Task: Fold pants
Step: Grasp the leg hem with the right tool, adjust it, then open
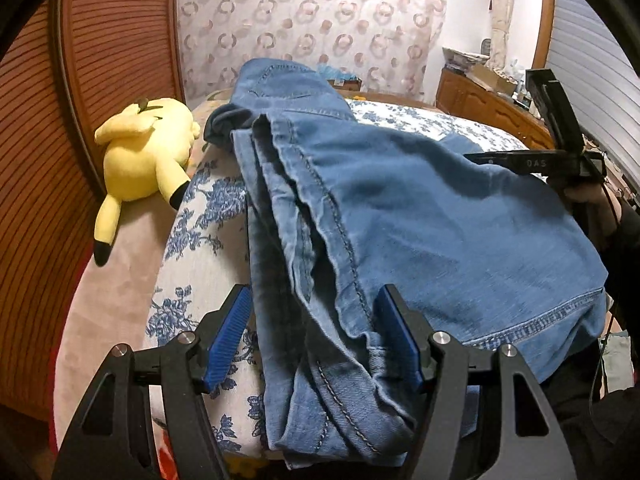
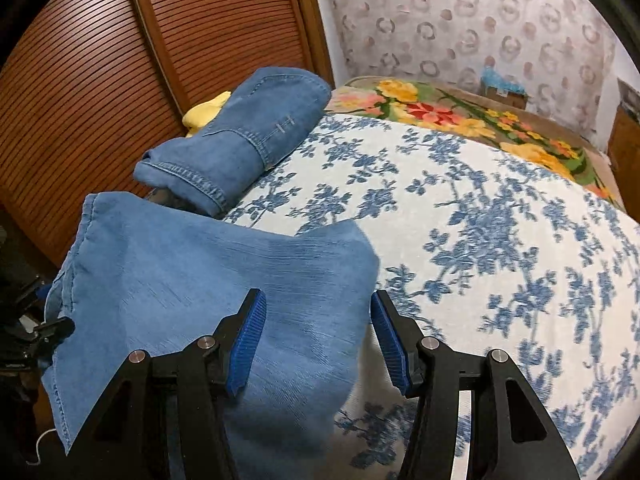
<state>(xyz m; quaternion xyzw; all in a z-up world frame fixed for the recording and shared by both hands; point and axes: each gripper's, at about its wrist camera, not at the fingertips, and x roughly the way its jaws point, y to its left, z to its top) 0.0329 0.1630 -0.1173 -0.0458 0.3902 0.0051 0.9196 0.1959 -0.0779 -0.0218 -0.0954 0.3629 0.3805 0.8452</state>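
Light blue jeans lie folded over on the white bedspread with blue flowers. My left gripper is open and straddles the bunched seam edge of the jeans near the bed's front. The left pad stands clear of the cloth and the right pad sits against it. My right gripper is open too, with a loose flap of the jeans lying between its fingers and not pinched. In the left wrist view the right gripper shows from the side at the far right edge of the jeans.
A yellow plush toy lies beside the jeans against a slatted wooden door. A bright flowered blanket covers the far end of the bed. A wooden dresser stands at the back right.
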